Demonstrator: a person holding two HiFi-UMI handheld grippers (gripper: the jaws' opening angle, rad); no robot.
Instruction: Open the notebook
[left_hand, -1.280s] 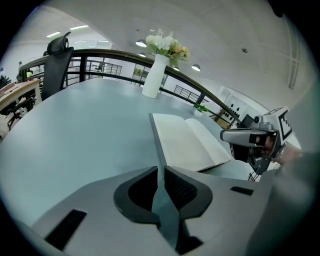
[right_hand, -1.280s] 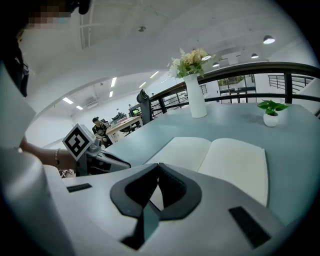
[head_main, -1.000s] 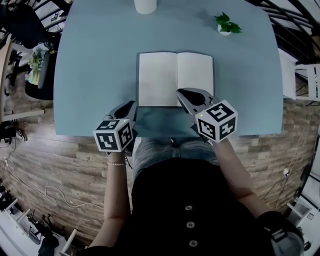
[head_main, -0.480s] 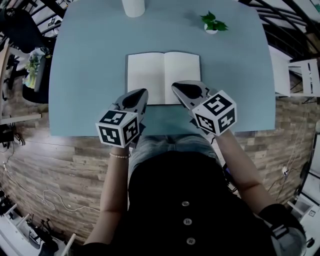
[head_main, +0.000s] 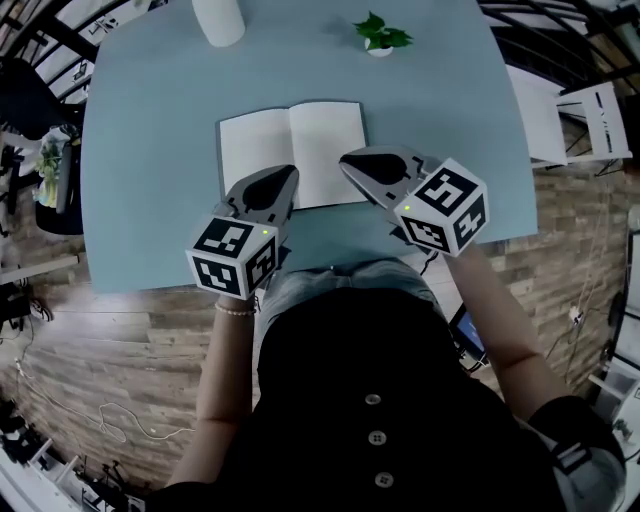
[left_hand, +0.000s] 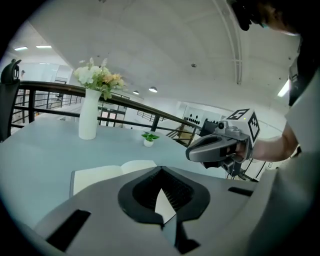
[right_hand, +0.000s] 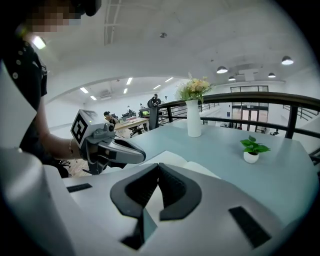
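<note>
The notebook (head_main: 255, 150) lies open on the light-blue table (head_main: 140, 170), its two blank white pages facing up. My left gripper (head_main: 286, 178) hovers over the near edge of the left page, jaws shut with nothing between them. Over the near right corner hovers my right gripper (head_main: 350, 160), also shut and empty. In the left gripper view the notebook (left_hand: 107, 172) shows just beyond my left gripper (left_hand: 161, 170), with the right gripper (left_hand: 191, 153) at the right. The right gripper view shows my right gripper (right_hand: 159, 166) above the notebook (right_hand: 200, 171) and the left gripper (right_hand: 142, 156) to its left.
A white vase with flowers (head_main: 218, 20) stands at the table's far edge, and a small potted plant (head_main: 379, 38) sits to its right. The person's body is against the table's near edge (head_main: 150, 282). A dark railing (left_hand: 55, 87) runs behind the table.
Both grippers have lifted. The left one has come in from the table's near edge to above the left page. The notebook stays open and flat.
</note>
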